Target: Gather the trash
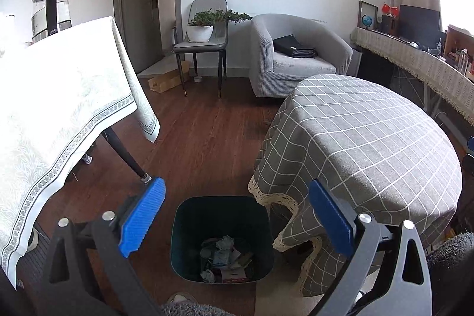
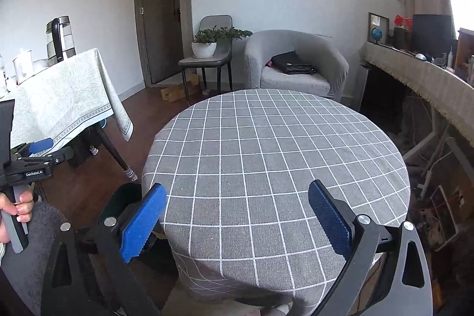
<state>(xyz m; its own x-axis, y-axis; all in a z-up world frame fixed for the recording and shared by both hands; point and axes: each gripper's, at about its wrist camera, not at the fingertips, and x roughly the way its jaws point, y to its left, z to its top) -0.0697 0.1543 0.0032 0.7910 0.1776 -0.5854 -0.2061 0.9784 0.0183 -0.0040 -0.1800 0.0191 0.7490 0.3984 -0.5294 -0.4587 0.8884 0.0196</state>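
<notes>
A dark green trash bin (image 1: 222, 239) stands on the wooden floor beside the round table (image 1: 370, 144). Crumpled paper and wrappers (image 1: 225, 259) lie in its bottom. My left gripper (image 1: 237, 218) hangs above the bin, open, with nothing between its blue pads. My right gripper (image 2: 237, 221) is open over the near edge of the round table (image 2: 281, 144), whose grey checked cloth is bare, and holds nothing. In the right wrist view the bin's rim (image 2: 118, 197) peeks out behind the left finger, and the left gripper's body (image 2: 32, 165) shows at the far left, held by a hand (image 2: 17, 206).
A table with a white patterned cloth (image 1: 59, 114) stands left, bearing a glass kettle (image 1: 51, 8). At the back are a grey armchair (image 1: 296, 55) with a black bag, a chair with a potted plant (image 1: 204, 28), a door, and a cardboard box (image 1: 166, 80). A long shelf (image 1: 420, 67) runs along the right.
</notes>
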